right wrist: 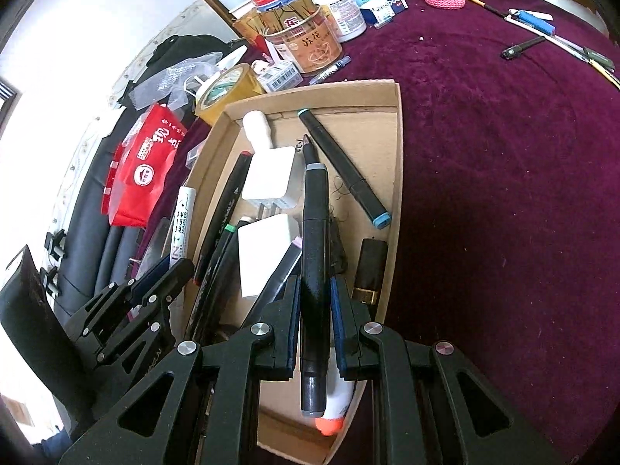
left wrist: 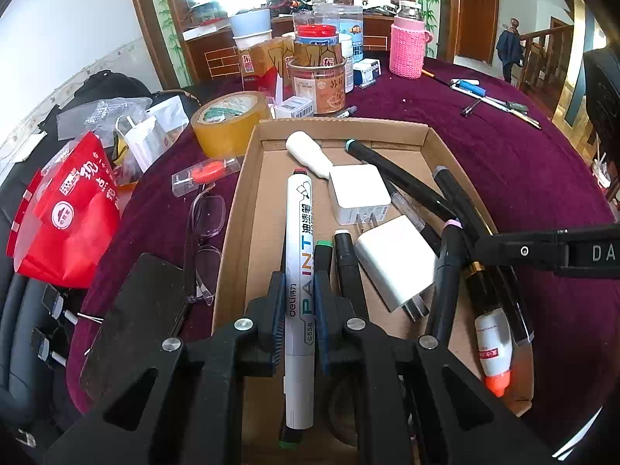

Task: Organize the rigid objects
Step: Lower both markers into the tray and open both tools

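We've got the left claw (left wrist: 296,310) clenched on the white paint marker (left wrist: 299,271), its barrel running straight between the two fingers and out ahead over the cardboard tray (left wrist: 341,130). The marker's rear end pokes back past the pads towards us. On the other side, the right claw (right wrist: 314,310) is clamped on a black marker with grey ends (right wrist: 314,240), gripped around its lower half, tip pointing away over the same tray (right wrist: 397,155).

Down in the tray we see two white chargers (left wrist: 395,261), one behind the other, more black markers (left wrist: 407,178) crossing on the right side, and a small white bottle with an orange cap (left wrist: 492,345) near the front corner. A roll of tan tape (left wrist: 228,122) sits just beyond the tray's left far corner on the purple tabletop (left wrist: 503,155), and a pair of glasses (left wrist: 203,232) lies beside the tray's left wall.
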